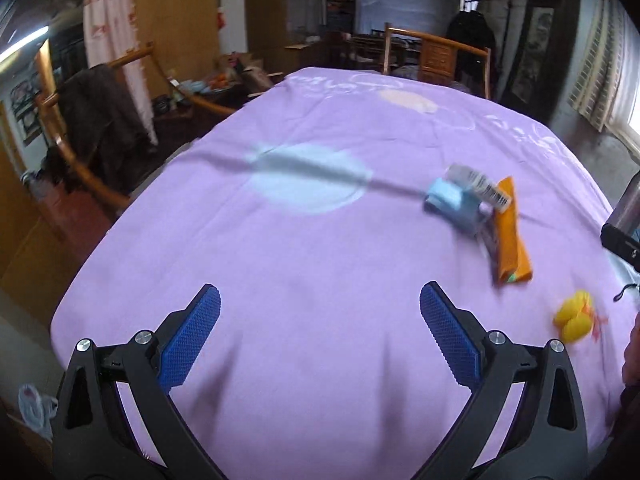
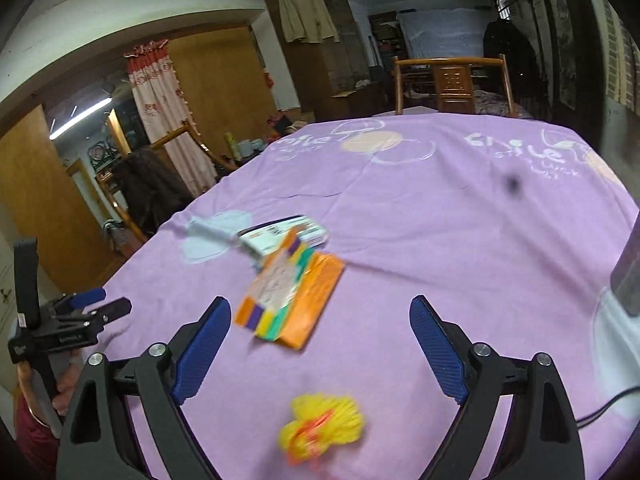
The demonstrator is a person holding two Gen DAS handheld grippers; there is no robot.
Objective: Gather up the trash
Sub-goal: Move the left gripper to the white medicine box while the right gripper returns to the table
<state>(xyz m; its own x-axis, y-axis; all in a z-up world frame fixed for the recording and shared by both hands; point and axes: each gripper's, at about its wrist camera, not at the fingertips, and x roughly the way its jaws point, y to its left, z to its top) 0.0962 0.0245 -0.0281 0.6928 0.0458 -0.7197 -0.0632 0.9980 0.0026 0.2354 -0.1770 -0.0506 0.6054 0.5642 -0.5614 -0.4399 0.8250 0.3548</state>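
Landmark: the orange packet (image 2: 298, 300) on the purple tablecloth (image 2: 440, 240); every place below is given from it.
Trash pieces: a pale blue and white box (image 2: 280, 236) lies just beyond the packet and touches or overlaps its far end; a yellow crumpled scrap (image 2: 322, 428) with orange string lies on the near side, apart from it.
Right gripper (image 2: 320, 344): fingers wide apart, holding nothing — the yellow scrap sits low between them and the packet begins just past the tips.
Left gripper (image 1: 320, 332): also spread open and empty, over bare cloth; the packet (image 1: 512, 236) lies ahead and well to its right, the yellow scrap (image 1: 574, 316) further right still.
Long axis: from the right wrist the packet runs away and a little leftward, nearly in line with the fingers, so a straight reach would close across its short width.
Nearer hand: the right one, clearly — the left would have to swing across.
Likely next step: a judgement only; the right gripper takes either the scrap or the packet.
Container: no bin or bag can be made out; a dark grey object (image 2: 630, 276) at the right edge of the table is cut off and I cannot tell what it is.
Blur: both views are smeared, so print on the box is unreadable.
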